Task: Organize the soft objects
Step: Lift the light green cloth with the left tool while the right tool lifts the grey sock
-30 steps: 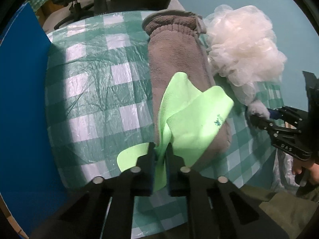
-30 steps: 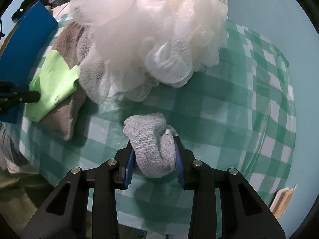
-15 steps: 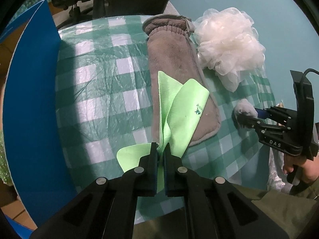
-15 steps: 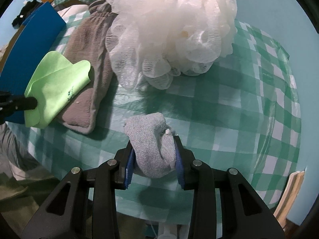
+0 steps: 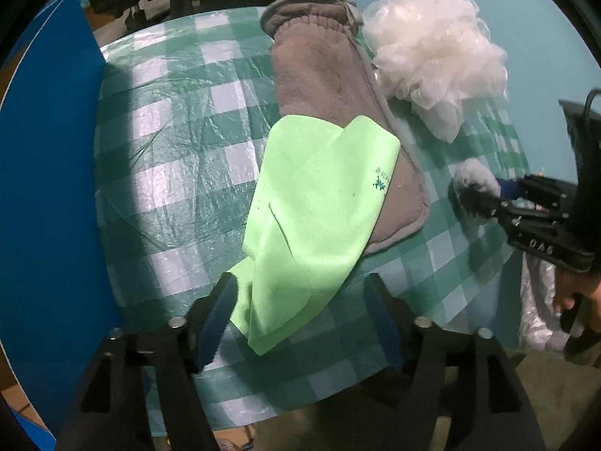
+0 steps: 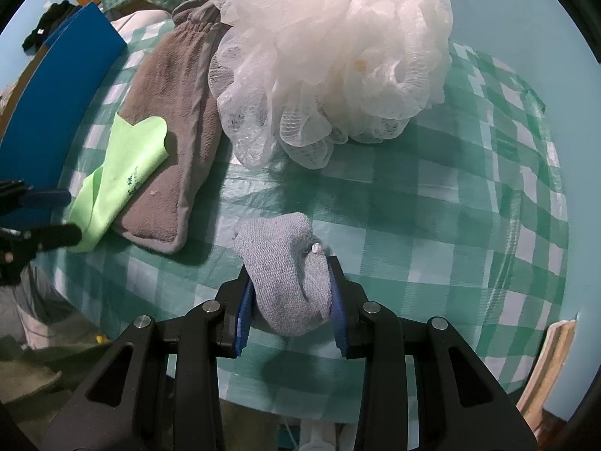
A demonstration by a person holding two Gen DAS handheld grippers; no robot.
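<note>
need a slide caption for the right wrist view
Right gripper clamps a grey sock above the checked tablecloth, white mesh loofah ahead.

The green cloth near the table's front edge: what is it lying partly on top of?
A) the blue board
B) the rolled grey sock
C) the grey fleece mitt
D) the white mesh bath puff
C: the green cloth drapes over the near end of the grey fleece mitt, released between the open fingers of the left gripper; the bath puff sits apart, beside the mitt.

Both wrist views look closely down onto one shared checked table [image 5: 180,120]
</note>
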